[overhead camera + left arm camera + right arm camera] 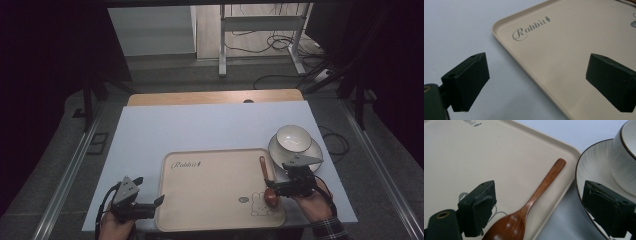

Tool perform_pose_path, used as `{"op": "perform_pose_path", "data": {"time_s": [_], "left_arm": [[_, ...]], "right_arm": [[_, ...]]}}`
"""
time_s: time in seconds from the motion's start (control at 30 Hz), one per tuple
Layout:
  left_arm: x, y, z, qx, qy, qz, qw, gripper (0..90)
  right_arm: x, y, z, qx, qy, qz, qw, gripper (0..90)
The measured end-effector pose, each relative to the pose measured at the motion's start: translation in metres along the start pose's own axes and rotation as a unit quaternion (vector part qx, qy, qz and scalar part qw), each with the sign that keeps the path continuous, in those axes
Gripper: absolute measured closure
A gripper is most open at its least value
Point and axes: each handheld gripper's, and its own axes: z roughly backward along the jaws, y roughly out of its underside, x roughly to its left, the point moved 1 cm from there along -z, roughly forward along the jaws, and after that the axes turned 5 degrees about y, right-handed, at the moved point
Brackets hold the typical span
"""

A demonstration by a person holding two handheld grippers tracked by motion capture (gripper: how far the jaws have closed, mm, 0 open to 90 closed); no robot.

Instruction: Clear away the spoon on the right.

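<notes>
The beige plastic tray lies mostly bare, giving open passage across its middle. A brown wooden spoon lines its right edge, and just beyond stands a white ceramic bowl on a white saucer.

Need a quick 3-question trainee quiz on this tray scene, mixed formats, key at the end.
1. True or false: the wooden spoon lies on the beige tray with its handle tip near the tray's rim.
2. Multiple choice: the white bowl sits A) on the tray, B) on a plate beside the tray, C) between the jaws of the left hand-held gripper.
3. Fill in: the jaws of the right hand-held gripper stand ____ on either side of the spoon's bowl end, pads not pressing on it.

Key: 1 true; 2 B; 3 open.
</notes>
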Motion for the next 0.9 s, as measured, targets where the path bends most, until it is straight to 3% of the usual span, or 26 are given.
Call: {"op": "perform_pose_path", "data": {"time_s": [0.9], "left_arm": [[0.000,0.000,0.000,-0.001,0.000,0.002,1.0000,4.5]], "right_arm": [[-0.002,0.019,0.026,-0.012,0.013,-0.008,0.9998,4.6]]}}
